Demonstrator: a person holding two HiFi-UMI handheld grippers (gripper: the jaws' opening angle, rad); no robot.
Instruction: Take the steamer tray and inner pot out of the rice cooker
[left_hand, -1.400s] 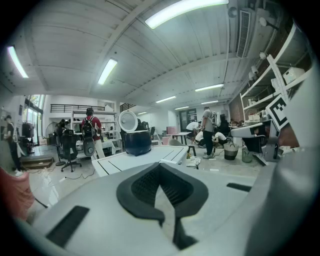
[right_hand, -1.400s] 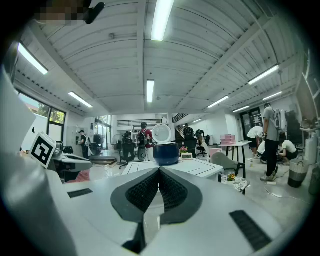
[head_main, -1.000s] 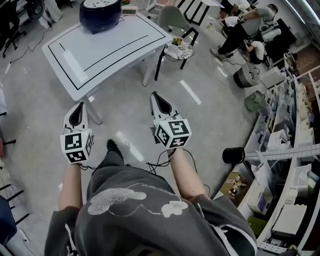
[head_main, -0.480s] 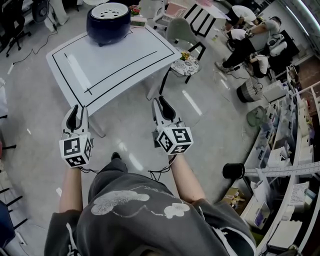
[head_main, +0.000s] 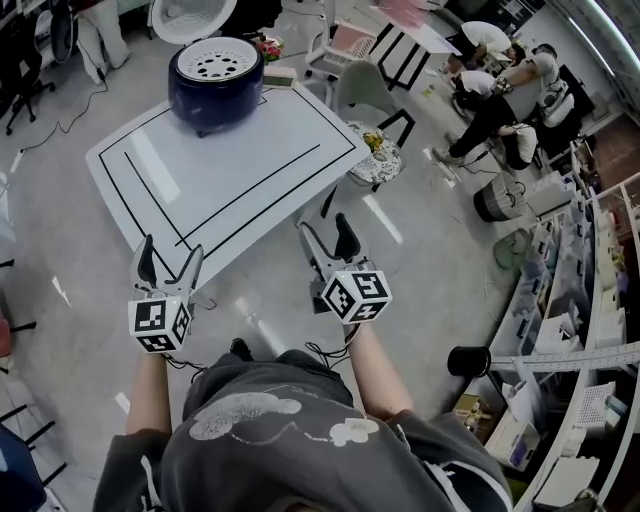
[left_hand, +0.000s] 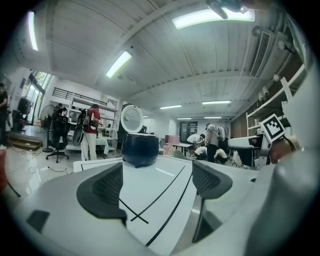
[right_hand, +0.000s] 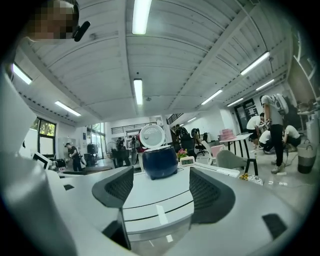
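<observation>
A large open workroom with a glossy grey floor (head_main: 420, 260) and ceiling strip lights (right_hand: 138, 91) surrounds a white rectangular table (head_main: 250, 170). The table top carries black outline stripes and stands cornerwise to the person, so its near corner lies just ahead of the left gripper (head_main: 170, 250). Its near right edge runs just ahead of the right gripper (head_main: 328, 232).

Both grippers point roughly level toward the table. Their jaws have just been opening and now stand wide apart, with nothing between them but the view of the table top.

The dark blue rice cooker (head_main: 215, 75) stands upright on the far end of the table, well beyond both grippers and ahead of them, seen between the jaws in both gripper views. It is round, with its mouth facing straight up, so it has no long axis across the table. Its white lid (head_main: 190, 15) is swung up and stands on the side away from the grippers.

The white perforated steamer tray (head_main: 212, 65) lies flat in the mouth. The inner pot beneath it cannot be seen.

A small display clock (right_hand: 187, 160) sits just to the cooker's right. Beyond the right gripper stands a grey chair (head_main: 365, 75), with several people (head_main: 500, 90) farther to the right. Shelving (head_main: 590, 300) lines the right wall, and a black cylinder (head_main: 468, 360) stands on the floor before it.
</observation>
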